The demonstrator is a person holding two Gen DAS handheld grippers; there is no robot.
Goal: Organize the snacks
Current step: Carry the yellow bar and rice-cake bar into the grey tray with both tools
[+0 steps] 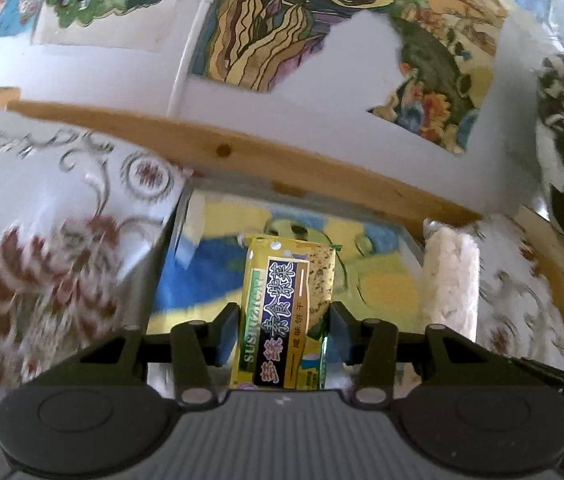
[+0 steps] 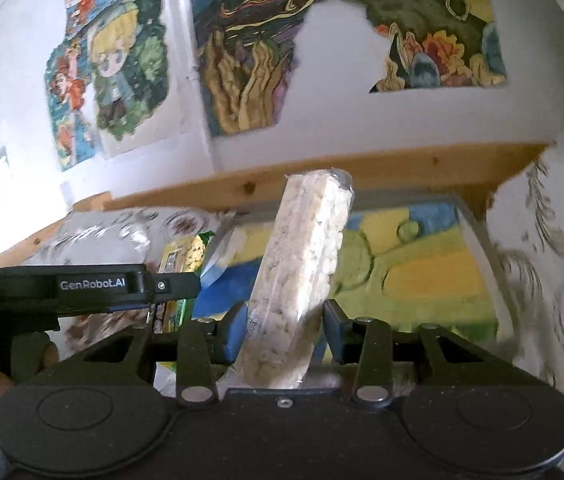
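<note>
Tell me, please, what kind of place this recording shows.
Probably a room in a home, perhaps a child's room. Colourful cartoon pictures are stuck on the white wall, a pine wood rail runs below them, and a floral cloth covers the surface where both grippers hold snacks.

One biscuit packet (image 1: 288, 312), one rice-cracker pack (image 2: 302, 276)
</note>
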